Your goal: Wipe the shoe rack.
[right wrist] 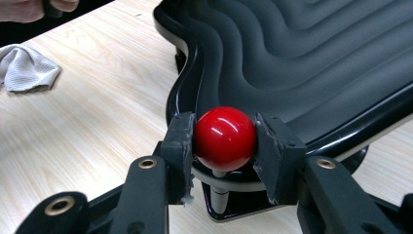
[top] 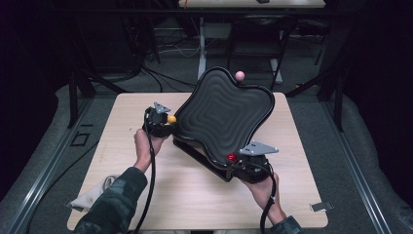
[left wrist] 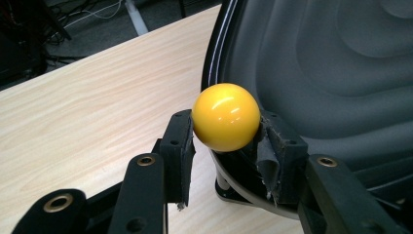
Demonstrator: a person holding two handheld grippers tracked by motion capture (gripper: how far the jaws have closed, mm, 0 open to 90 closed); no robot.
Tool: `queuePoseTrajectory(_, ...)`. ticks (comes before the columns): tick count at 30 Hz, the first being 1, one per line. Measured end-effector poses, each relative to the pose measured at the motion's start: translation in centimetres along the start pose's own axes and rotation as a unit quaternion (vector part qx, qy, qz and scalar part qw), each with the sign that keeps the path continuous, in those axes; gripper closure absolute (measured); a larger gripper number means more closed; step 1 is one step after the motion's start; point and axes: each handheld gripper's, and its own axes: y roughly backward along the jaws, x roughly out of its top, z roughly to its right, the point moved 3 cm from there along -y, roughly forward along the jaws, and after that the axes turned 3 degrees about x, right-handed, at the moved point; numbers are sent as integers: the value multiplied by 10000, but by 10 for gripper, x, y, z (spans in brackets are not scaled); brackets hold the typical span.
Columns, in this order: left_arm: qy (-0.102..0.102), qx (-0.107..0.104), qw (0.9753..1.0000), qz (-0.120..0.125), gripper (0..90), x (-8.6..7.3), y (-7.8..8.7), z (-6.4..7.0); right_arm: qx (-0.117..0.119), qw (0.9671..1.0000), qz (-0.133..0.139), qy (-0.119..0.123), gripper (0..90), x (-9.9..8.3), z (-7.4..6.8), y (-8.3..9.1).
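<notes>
Item: large black plastic tray with a wavy outline and concentric rippled contours (top: 221,114), tilted up on a black base over a light wooden table (top: 122,141), its far edge raised; three ball knobs sit on stems at its rim. Left gripper (top: 163,120): jaws closed on the glossy yellow ball knob (top: 171,118) at the tray's left edge; in the left gripper view the padded fingers (left wrist: 179,146) press both sides of the ball, frayed padding visible. Right gripper (top: 243,160): jaws closed on the glossy red ball knob (top: 231,157) at the tray's near right corner; in the right gripper view the knob stands on a short stem just outside the rim. Pale pink ball knob (top: 239,75): far edge of tray, untouched. Crumpled whitish cloth (top: 92,195): near left corner of table, well apart from the tray.
</notes>
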Motion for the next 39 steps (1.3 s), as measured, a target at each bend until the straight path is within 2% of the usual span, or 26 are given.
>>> queuePoseTrajectory(12, -11, -252, 9997, -48, 596, -19, 24, -1, -163, 9998, -51, -142, 597, 1, 16, 0)
queuePoseTrajectory(21, -10, -388, 9992, -85, 598, -35, 44, 4, -75, 9996, -148, -228, 598, 5, 33, -3)
queuePoseTrajectory(24, -36, -428, 9990, -115, 598, -38, 49, 6, -134, 9995, -153, -257, 598, 6, 38, -5)
queuePoseTrajectory(30, -38, -481, 9988, -115, 599, -43, 54, 11, -193, 9994, -155, -229, 598, 10, 50, -10)
queuePoseTrajectory(31, -64, -490, 9987, -124, 600, -43, 55, 12, -276, 9992, -176, -215, 597, 11, 52, -11)
queuePoseTrajectory(32, -77, -499, 9986, -129, 600, -43, 56, 12, -165, 9995, -149, -239, 597, 12, 54, -12)
queuePoseTrajectory(35, -75, -531, 9985, -111, 601, -44, 56, 14, -313, 9991, -196, -199, 598, 14, 58, -14)
queuePoseTrajectory(39, -107, -546, 9984, -119, 602, -44, 56, 16, -377, 9989, -161, -223, 597, 15, 63, -17)
